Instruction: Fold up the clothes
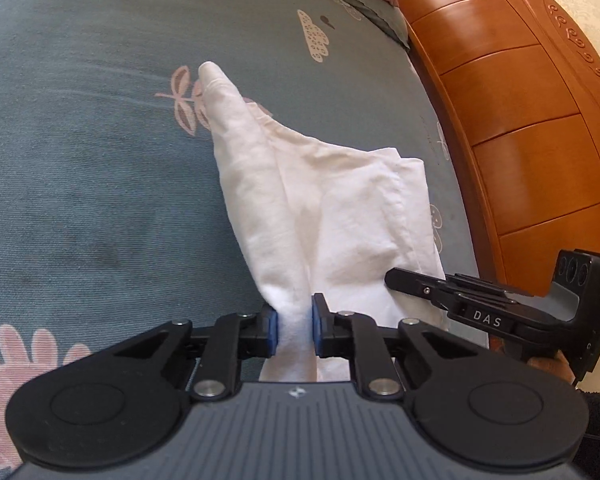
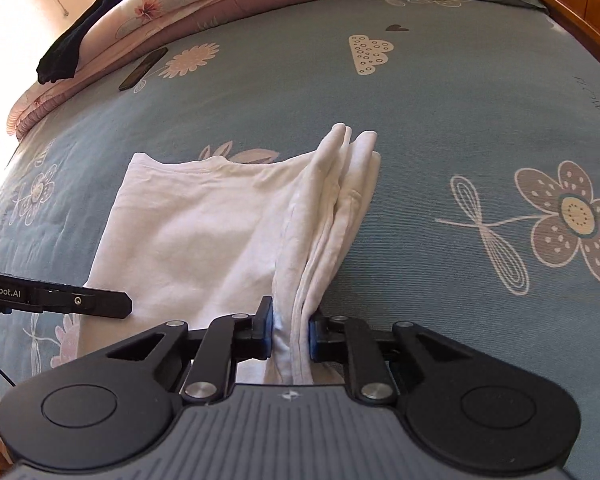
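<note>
A: What's out of sight?
B: The white garment [image 1: 324,208] vanishes between the left claw's [image 1: 294,330] pads; its near hem is hidden.
A: And that dark cloth [image 2: 76,40] at the bed's far edge?
B: Too small to identify.

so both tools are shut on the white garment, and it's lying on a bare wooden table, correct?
Not a table. The white garment lies on a blue-grey floral bedsheet, as the right wrist view shows. Left tool and right tool are both shut on it.

Floral grey-blue bedsheet [image 2: 420,120], wooden bed frame [image 1: 520,140], perhaps a phone [image 2: 143,69].
</note>
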Demonstrator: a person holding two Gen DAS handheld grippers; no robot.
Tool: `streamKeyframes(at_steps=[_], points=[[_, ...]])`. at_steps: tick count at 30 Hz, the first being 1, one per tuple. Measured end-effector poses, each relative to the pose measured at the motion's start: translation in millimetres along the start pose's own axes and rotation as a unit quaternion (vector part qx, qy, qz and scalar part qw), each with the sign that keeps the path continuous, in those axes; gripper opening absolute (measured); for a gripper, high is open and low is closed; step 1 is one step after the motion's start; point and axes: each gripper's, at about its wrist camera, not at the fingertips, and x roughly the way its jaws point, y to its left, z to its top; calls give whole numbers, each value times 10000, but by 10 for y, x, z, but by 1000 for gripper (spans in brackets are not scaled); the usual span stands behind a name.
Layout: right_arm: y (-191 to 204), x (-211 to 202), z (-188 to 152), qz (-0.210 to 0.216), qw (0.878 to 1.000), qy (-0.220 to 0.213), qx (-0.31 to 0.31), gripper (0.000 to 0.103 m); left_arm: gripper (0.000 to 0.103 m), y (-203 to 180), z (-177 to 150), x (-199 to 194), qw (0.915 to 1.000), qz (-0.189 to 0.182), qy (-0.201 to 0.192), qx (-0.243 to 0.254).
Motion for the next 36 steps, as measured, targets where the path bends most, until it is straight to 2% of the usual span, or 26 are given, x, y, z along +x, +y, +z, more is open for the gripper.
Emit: streamKeyframes(at_steps=[7,15,19,24,27,29,32,34,35,36], points=[[-424,-574,-272,-974,9952,-125,-41,18,14,-737,-181,494,9952,-465,341,791],[-943,-1028,-458,-2032,9786,-238,-238,18,14,-1520,-420,1106,9801,-915,491,1694],[-1152,-1093,-503,-2372,9703,-303,-373,18,14,-1815,-569,1365,9728,-1010,432,2042],[-1435,-989,-656,-2550,9660,-259,-341,18,14,-1966,-706,1616,9664,-894,372,2381],[-1589,-831,-787,-2534,9670,-169,-212,18,14,-1968,-848,1802,9684,-748,475,2330],[-1644,-729,-869,-2616,9650,-145,-135,18,15,-1940,-942,1871,9664,-635,485,2444],[-1782,-677,-969,-2630,9646,-180,129,19,16,-1929,-1064,1907,9612,-470,472,2678],[-1862,-666,-1020,-2617,9642,-214,358,21,18,-1891,-1052,1918,9623,-463,545,2626],[-1900,-658,-1039,-2636,9631,-228,484,26,23,-1859,-1034,1921,9626,-451,616,2601],[-1934,-642,-1040,-2759,9589,-266,601,37,25,-1831,-1015,1934,9616,-433,694,2621]])
